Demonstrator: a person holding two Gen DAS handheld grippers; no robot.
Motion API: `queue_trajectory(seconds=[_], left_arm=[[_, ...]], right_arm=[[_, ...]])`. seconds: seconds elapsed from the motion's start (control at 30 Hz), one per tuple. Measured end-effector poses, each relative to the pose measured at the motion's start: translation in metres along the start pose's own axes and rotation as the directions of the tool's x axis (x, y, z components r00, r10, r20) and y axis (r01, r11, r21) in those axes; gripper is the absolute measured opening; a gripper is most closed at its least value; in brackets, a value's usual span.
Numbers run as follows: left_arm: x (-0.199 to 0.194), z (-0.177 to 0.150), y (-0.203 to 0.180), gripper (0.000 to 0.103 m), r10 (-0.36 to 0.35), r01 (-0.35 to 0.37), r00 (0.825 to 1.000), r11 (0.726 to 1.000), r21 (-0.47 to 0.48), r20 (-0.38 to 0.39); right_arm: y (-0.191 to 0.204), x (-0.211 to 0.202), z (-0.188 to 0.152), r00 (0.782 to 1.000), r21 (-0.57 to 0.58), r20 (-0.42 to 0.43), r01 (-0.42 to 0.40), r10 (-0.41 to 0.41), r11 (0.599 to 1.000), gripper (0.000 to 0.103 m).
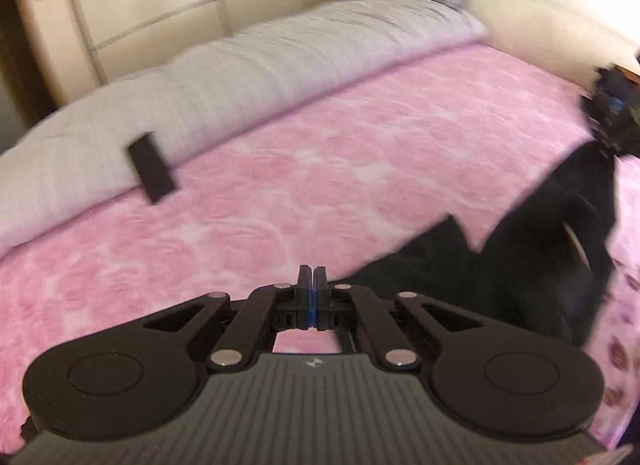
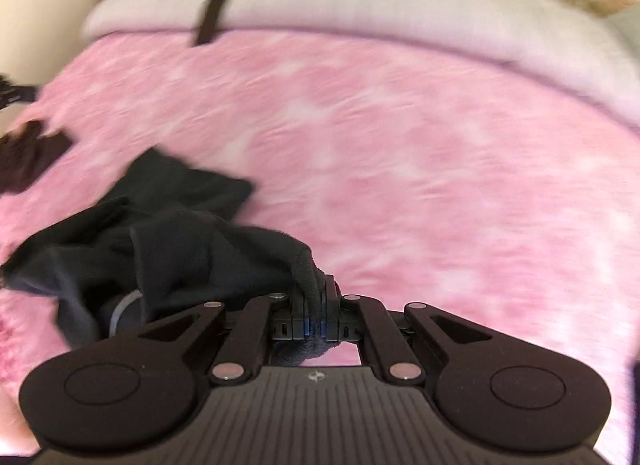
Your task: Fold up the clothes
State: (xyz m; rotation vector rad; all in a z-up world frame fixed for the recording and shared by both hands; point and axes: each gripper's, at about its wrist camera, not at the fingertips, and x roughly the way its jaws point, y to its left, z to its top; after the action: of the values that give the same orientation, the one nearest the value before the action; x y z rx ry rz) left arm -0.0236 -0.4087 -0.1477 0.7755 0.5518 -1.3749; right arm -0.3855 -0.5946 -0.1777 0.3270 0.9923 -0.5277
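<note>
Right claw [image 2: 316, 305] pinches black garment [image 2: 160, 233]; left claw [image 1: 312, 289] pressed together, empty, above pink blanket [image 1: 280, 185].

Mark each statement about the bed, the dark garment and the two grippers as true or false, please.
1. The right gripper is shut on the dark garment. True.
2. The left gripper holds cloth. False: its fingers are closed together on nothing.
3. The blanket is pink. True.
4. The garment lies neatly folded. False: it is bunched and crumpled.
5. A small dark flat object lies near the edge of the pale duvet. True.
</note>
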Motion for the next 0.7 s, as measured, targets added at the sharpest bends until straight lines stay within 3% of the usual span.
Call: queue_trajectory(seconds=[0.1,0.13,0.17,0.2,0.3,0.43,0.5,0.53,0.6,0.63,0.7], left_arm=[[0.008,-0.017,-0.045,0.004,-0.083,0.086,0.996,0.993,0.082,-0.037],[0.011,-0.022,-0.06,0.012,-0.11,0.115,0.993,0.987,0.109,-0.051],[0.014,-0.028,-0.075,0.026,-0.137,0.145,0.988,0.98,0.134,-0.066],[0.017,-0.034,-0.09,0.031,-0.163,0.174,0.983,0.972,0.16,-0.081],[0.025,-0.05,-0.135,0.036,-0.237,0.262,0.963,0.937,0.232,-0.131],[0.036,-0.073,-0.195,0.049,-0.325,0.377,0.923,0.87,0.319,-0.205],[0.043,-0.082,-0.22,0.048,-0.351,0.418,0.905,0.837,0.353,-0.24],[0.049,-0.082,-0.222,0.043,-0.336,0.408,0.909,0.839,0.36,-0.247],[0.061,-0.082,-0.225,0.015,-0.305,0.388,0.915,0.842,0.375,-0.263],[0.064,-0.08,-0.223,0.006,-0.287,0.371,0.922,0.845,0.386,-0.259],[0.059,-0.064,-0.204,0.006,-0.248,0.304,0.949,0.878,0.369,-0.193]], right_arm=[[-0.013,-0.002,-0.022,0.996,0.035,-0.048,0.073,-0.071,0.997,0.002],[-0.017,-0.001,-0.031,0.994,0.051,-0.07,0.09,-0.087,0.995,0.002],[-0.021,0.001,-0.04,0.991,0.074,-0.093,0.099,-0.092,0.992,0.002],[-0.025,0.003,-0.05,0.989,0.098,-0.113,0.106,-0.094,0.99,0.002],[-0.032,0.004,-0.07,0.984,0.132,-0.146,0.126,-0.107,0.983,0.001],[-0.035,-0.003,-0.075,0.984,0.145,-0.129,0.141,-0.122,0.979,0.001],[-0.038,-0.006,-0.072,0.985,0.139,-0.112,0.143,-0.128,0.98,0.001],[-0.039,-0.009,-0.07,0.986,0.135,-0.104,0.143,-0.129,0.981,0.001],[-0.042,-0.013,-0.064,0.986,0.126,-0.092,0.146,-0.135,0.981,0.001],[-0.043,-0.014,-0.059,0.987,0.122,-0.083,0.149,-0.139,0.981,0.001],[-0.045,-0.016,-0.051,0.987,0.113,-0.063,0.156,-0.149,0.981,0.001]])
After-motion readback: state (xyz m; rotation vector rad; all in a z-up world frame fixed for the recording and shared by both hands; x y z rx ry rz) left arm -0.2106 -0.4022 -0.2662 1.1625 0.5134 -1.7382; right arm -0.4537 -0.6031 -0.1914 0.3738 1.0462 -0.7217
